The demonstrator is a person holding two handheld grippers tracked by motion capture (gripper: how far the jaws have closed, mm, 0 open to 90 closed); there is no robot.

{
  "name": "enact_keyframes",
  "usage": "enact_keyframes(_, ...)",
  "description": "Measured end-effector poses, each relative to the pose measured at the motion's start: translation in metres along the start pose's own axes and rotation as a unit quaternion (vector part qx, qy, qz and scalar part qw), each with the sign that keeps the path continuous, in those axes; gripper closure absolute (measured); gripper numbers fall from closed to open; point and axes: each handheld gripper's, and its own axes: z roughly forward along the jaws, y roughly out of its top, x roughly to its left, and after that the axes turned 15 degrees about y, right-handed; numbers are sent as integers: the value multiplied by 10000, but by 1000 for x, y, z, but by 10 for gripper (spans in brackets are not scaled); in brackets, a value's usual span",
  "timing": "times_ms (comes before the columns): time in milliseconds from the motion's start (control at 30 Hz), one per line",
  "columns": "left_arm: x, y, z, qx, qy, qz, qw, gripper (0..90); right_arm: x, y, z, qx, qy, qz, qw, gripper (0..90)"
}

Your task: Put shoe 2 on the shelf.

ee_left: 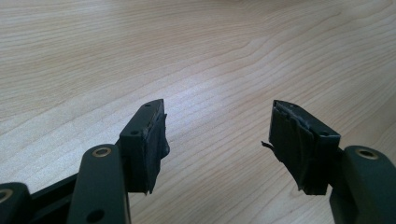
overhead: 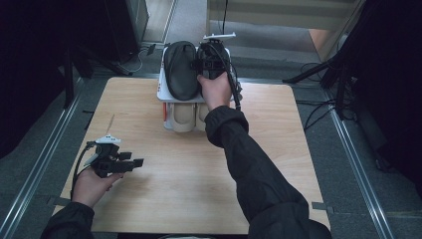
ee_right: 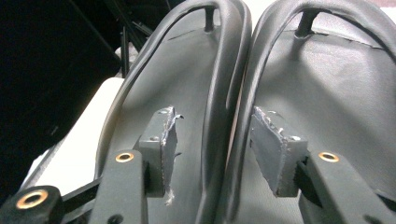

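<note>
Currently the left gripper (overhead: 134,163) is being held in the left hand (overhead: 89,185) near the table's (overhead: 189,199) near-left corner, low over bare wood, jaws spread wide with nothing between them; the same gap is being shown in the left gripper view (ee_left: 217,135). Further out, the right arm's dark sleeve (overhead: 259,174) is being stretched across the middle of the table toward the far edge. At that far edge, a white rack (overhead: 162,92) is being used to carry a pair of black slippers (overhead: 180,69) on top, with beige slippers (overhead: 183,115) stored below. The right gripper (overhead: 211,62) is being held over the black pair. Its jaws are being kept partly open (ee_right: 212,140), straddling the adjoining raised edges of the two black slippers; whether the pads are pressing on them cannot be told.
</note>
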Motion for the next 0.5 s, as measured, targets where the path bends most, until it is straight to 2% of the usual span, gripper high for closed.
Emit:
enact_keyframes(267,1,2,0,-4,-11,24,10000,371,8,-17,-25,138,378,-351,9986,519)
enact_keyframes(500,-2,4,3,-32,1,22,10000,371,7,-36,-47,288,911,-527,9940,519)
